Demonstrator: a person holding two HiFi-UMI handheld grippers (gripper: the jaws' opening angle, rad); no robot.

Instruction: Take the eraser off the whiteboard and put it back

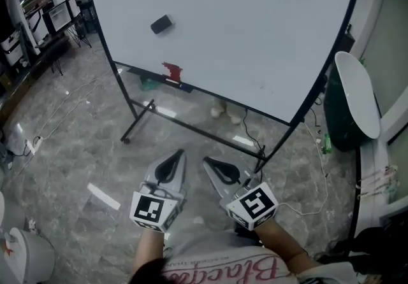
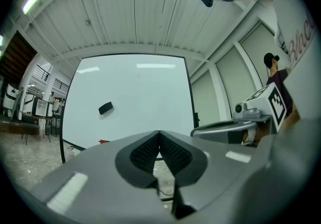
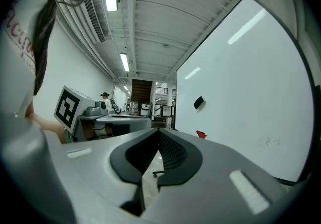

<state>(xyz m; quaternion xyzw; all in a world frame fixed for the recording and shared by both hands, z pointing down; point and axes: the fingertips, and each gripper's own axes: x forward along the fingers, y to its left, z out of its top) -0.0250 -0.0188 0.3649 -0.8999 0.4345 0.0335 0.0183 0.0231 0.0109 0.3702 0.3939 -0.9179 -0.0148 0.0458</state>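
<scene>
A black eraser [image 1: 161, 24] sticks to the white whiteboard [image 1: 255, 28], upper left of its face; it also shows as the eraser [image 2: 105, 108] in the left gripper view and the eraser [image 3: 199, 102] in the right gripper view. Both grippers hang low in front of the board, well short of it. My left gripper [image 1: 178, 154] is shut with nothing between its jaws, its tips [image 2: 159, 135] meeting. My right gripper [image 1: 208, 162] is shut and empty too, tips [image 3: 159, 133] together.
A red object [image 1: 172, 72] rests on the board's tray. The board stands on a black wheeled frame [image 1: 137, 122] over a marble floor. Cables [image 1: 306, 206] trail at the right; a dark bin with a white lid [image 1: 354, 95] stands right of the board.
</scene>
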